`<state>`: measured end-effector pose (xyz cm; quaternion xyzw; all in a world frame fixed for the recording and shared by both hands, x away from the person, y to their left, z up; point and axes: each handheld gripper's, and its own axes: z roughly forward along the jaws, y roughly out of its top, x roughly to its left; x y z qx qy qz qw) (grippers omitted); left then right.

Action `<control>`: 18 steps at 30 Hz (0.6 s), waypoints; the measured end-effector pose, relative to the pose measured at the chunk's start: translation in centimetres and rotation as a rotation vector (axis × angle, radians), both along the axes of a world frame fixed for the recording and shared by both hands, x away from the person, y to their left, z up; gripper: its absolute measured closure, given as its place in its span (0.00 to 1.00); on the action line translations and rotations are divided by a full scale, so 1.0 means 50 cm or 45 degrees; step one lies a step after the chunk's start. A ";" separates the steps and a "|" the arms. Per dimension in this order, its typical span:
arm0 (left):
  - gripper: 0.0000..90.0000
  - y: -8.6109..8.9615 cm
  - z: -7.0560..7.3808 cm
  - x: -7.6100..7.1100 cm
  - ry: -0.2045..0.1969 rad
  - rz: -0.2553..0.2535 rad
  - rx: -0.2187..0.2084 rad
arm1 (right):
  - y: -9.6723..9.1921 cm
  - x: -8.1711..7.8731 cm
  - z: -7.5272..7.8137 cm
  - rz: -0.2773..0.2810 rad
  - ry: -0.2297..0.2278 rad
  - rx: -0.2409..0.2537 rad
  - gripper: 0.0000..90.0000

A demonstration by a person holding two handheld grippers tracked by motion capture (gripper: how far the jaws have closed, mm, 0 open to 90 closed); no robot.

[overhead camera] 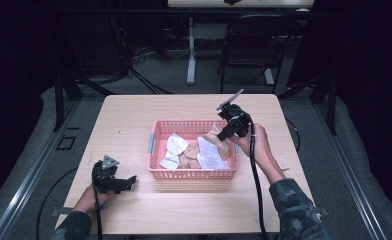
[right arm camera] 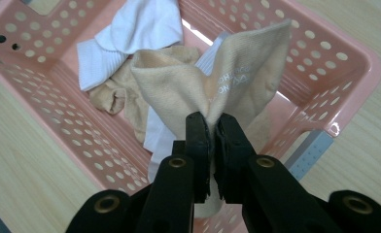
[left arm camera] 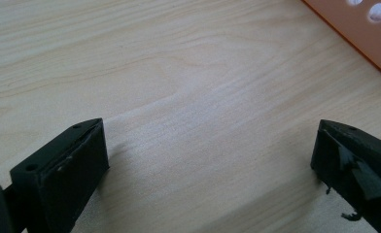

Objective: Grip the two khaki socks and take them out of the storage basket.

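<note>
Right gripper [right arm camera: 212, 127], jaws clamped on a tan sock [right arm camera: 213, 85] held above the pink basket [overhead camera: 156, 145] at mid-worktop; lift straight until its hanging end clears the rim, while the left gripper [left arm camera: 210, 160] rests open near left.

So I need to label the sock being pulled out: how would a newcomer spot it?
Find the pink basket mid-table. Above its right end, the right gripper is shut on a tan sock. Unlike the white socks and the other tan sock in the basket, it is bunched and lifted.
</note>
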<state>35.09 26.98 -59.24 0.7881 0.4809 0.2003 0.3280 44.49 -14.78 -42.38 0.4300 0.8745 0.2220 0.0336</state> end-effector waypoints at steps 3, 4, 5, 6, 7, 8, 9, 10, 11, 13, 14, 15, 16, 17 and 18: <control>0.00 0.000 0.000 0.000 0.000 0.000 -0.001 | -0.010 -0.004 0.019 -0.008 -0.025 0.011 0.95; 0.00 0.000 0.000 0.000 0.000 0.000 -0.001 | -0.014 -0.006 0.026 -0.013 -0.031 0.014 0.95; 0.00 0.000 0.000 0.000 0.000 0.001 -0.001 | -0.019 -0.007 0.034 -0.007 -0.035 0.003 0.95; 0.00 0.000 0.000 0.000 0.000 0.001 -0.001 | -0.023 -0.010 0.038 -0.021 -0.054 0.011 0.95; 0.00 0.000 0.000 0.000 -0.001 0.000 -0.001 | -0.028 -0.011 0.043 -0.020 -0.055 0.012 0.95; 0.00 0.000 0.000 0.000 0.000 0.000 -0.001 | -0.034 -0.013 0.047 -0.023 -0.064 0.013 0.95; 0.00 0.000 0.000 0.000 -0.002 -0.001 -0.001 | -0.040 -0.016 0.051 -0.029 -0.063 0.015 0.95; 0.00 0.000 0.000 0.000 -0.001 -0.001 -0.001 | -0.047 -0.018 0.055 -0.034 -0.064 0.016 0.95; 0.00 0.000 0.000 0.000 -0.001 0.000 -0.002 | -0.053 -0.020 0.059 -0.041 -0.074 0.030 0.95; 0.00 0.000 0.000 0.000 -0.001 0.000 -0.002 | -0.068 -0.025 0.067 -0.053 -0.089 0.035 0.95; 0.00 0.000 0.000 0.000 -0.001 -0.001 -0.002 | -0.077 -0.028 0.070 -0.065 -0.095 0.039 0.95; 0.00 0.000 0.000 0.000 -0.001 -0.001 -0.001 | -0.085 -0.031 0.072 -0.073 -0.104 0.051 0.95; 0.00 0.000 0.000 0.000 -0.002 0.000 -0.002 | -0.094 -0.035 0.074 -0.080 -0.110 0.040 0.95; 0.00 0.000 0.000 0.000 -0.002 0.000 -0.001 | -0.103 -0.038 0.075 -0.086 -0.116 0.043 0.95; 0.00 0.000 0.000 0.000 -0.001 -0.001 -0.001 | -0.122 -0.044 0.074 -0.103 -0.126 0.031 0.94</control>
